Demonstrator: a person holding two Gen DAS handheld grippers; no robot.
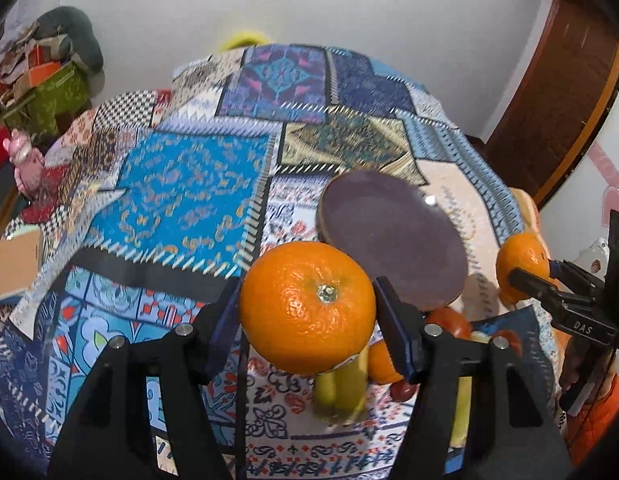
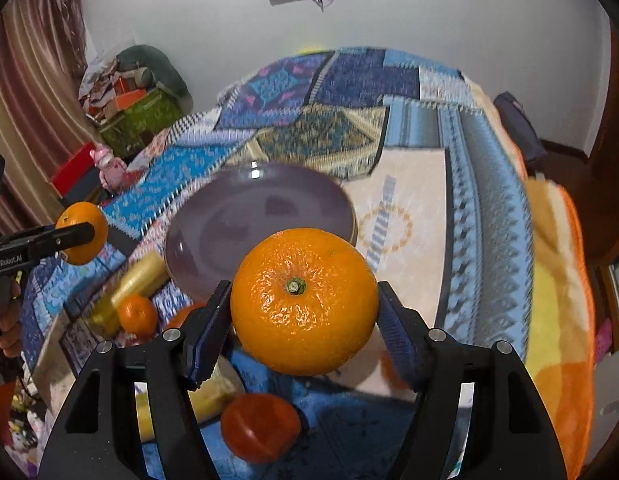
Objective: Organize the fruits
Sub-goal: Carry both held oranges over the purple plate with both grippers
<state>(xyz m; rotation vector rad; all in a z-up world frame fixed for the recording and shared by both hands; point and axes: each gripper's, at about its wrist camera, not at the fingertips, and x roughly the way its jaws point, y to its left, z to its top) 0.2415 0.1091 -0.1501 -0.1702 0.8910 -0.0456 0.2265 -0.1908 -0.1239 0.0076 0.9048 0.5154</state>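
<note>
Glossy orange [image 1: 307,308] in left claw [image 1: 307,332], green stem-button up

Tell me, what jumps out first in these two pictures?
Two bright oranges, each gripped in mid-air: one orange fills the left tongs, the other orange fills the right tongs. Just beyond them, an empty purple plate lies on a busy patchwork blanket. More fruit, including bananas, is piled below the tongs.
</note>
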